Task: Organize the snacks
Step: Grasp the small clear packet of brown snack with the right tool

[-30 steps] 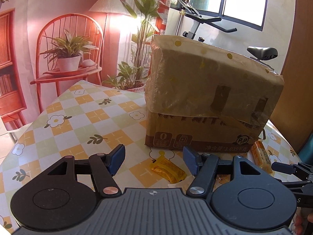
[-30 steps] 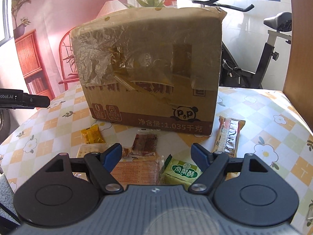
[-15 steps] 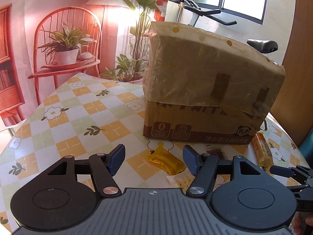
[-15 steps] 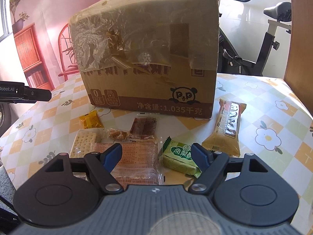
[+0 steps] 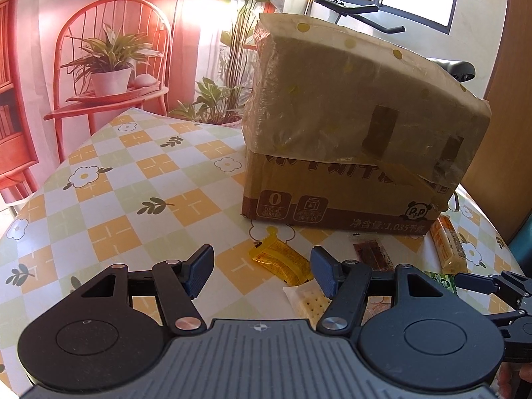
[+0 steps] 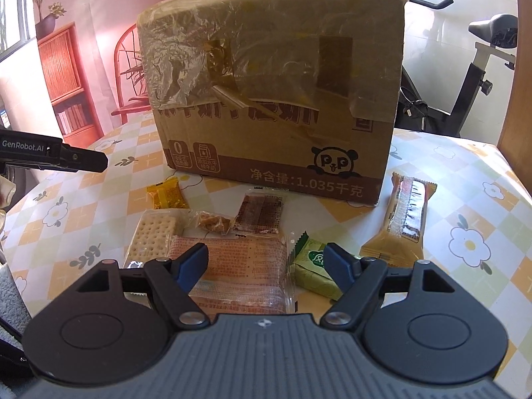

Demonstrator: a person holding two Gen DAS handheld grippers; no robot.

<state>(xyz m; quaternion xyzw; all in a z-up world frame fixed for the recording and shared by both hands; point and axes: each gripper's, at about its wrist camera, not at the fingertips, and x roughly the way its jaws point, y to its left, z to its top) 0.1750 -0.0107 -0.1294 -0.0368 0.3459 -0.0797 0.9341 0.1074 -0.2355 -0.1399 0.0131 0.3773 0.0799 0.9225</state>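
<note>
A: Checked tablecloth (image 6: 465, 179) with flowers covered the table; a taped cardboard box (image 6: 272, 99) stood at its middle, an exercise bike (image 6: 478, 66) behind it.

B: Snack positions?

A: All lay loose in front of the box. Yellow packet (image 6: 166, 194) nearest the box's left corner. Cracker pack (image 6: 153, 236) just below it, touching a small clear bag of brown pieces (image 6: 212, 222). Dark bar in clear wrap (image 6: 261, 214) beside that. Large orange-printed pack (image 6: 246, 266) lay closest to the camera, green packet (image 6: 312, 269) just to its right. Long tan bar (image 6: 402, 216) lay apart at the right.

B: Right gripper (image 6: 266, 266)?

A: Jaws were closing, pads not on anything; it hung above the orange-printed pack and the green packet.

B: Left gripper (image 5: 262, 271)?

A: Jaws stood spread, nothing pinched. The yellow packet showed between its fingertips on the cloth below.
</note>
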